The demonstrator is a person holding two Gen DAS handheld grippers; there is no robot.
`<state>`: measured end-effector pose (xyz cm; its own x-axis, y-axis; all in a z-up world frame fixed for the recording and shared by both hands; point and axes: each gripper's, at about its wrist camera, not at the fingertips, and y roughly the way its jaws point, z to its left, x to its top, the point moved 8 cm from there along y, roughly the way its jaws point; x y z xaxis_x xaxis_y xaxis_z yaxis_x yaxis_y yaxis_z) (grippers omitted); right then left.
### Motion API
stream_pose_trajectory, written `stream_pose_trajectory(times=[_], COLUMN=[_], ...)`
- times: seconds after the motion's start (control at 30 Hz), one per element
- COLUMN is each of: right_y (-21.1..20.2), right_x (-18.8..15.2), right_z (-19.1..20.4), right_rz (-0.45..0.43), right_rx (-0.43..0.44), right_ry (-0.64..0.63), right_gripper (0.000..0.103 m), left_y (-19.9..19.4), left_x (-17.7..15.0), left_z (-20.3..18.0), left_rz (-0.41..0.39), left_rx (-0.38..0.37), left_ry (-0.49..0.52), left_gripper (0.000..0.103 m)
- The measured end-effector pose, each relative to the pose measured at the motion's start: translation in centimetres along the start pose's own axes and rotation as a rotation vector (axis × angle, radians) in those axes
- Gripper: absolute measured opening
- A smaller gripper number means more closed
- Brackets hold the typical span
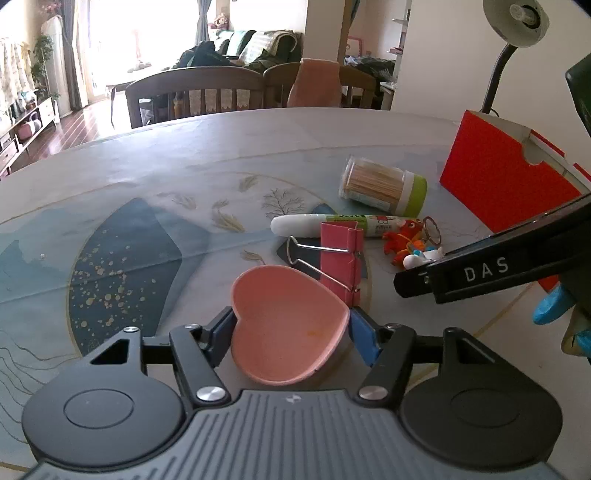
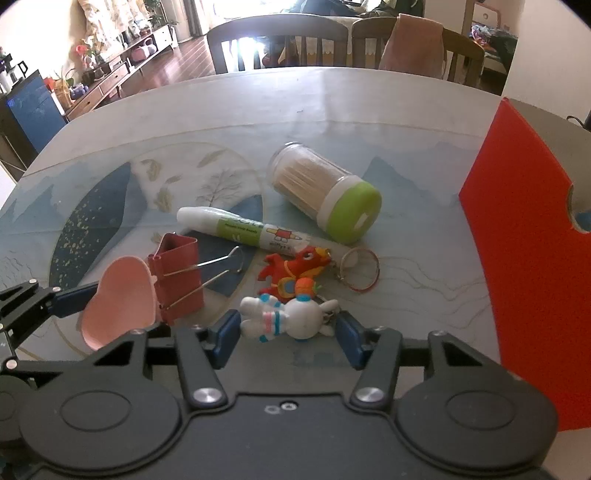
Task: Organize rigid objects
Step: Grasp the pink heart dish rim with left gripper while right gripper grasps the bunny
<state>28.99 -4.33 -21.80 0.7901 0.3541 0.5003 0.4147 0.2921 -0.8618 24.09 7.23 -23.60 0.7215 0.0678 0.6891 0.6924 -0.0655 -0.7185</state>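
Observation:
My left gripper (image 1: 291, 328) is shut on a pink heart-shaped dish (image 1: 286, 325), its blue pads against both sides; the dish also shows in the right wrist view (image 2: 122, 299). My right gripper (image 2: 286, 332) is open, its pads on either side of a white rabbit keychain (image 2: 291, 317) without clearly pressing it. A red binder clip (image 1: 340, 260) (image 2: 179, 277), a glue stick (image 1: 325, 225) (image 2: 240, 227), a red dragon keychain (image 2: 295, 269) (image 1: 406, 242) and a toothpick jar with a green lid (image 1: 384, 190) (image 2: 325, 192) lie on the table.
A red open box (image 1: 506, 181) (image 2: 532, 251) stands at the right on the patterned tablecloth (image 1: 147, 240). A desk lamp (image 1: 517, 26) rises behind it. Wooden chairs (image 1: 195, 92) stand at the far edge.

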Motion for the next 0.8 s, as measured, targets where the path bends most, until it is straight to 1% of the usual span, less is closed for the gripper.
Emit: stream_pose_trajectory(times=[0.2, 0.23, 0.53, 0.8], right_y=[-0.5, -0.7, -2.1, -5.3], right_x=[-0.1, -0.1, -0.8, -1.2], right_z=[0.2, 0.3, 0.4, 0.3], right_rz=[-0.018, -0.021, -0.023, -0.047], right_rx=[0.0, 0.006, 0.009, 0.037], right_ry=[-0.005, -0.004, 0.0, 0.02], right_gripper=[0.055, 0.045, 0.045, 0.045], left_y=[-0.1, -0.2, -1.4, -3.3], left_x=[0.0, 0.0, -0.1, -0.2], left_z=[0.1, 0.1, -0.1, -0.6], left_rz=[0.001, 0.001, 0.002, 0.008], left_rx=[0.004, 0.005, 0.004, -0.01], left_ry=[-0.007, -0.009, -0.027, -0.051], left_gripper=[0.066, 0.066, 0.066, 0.066])
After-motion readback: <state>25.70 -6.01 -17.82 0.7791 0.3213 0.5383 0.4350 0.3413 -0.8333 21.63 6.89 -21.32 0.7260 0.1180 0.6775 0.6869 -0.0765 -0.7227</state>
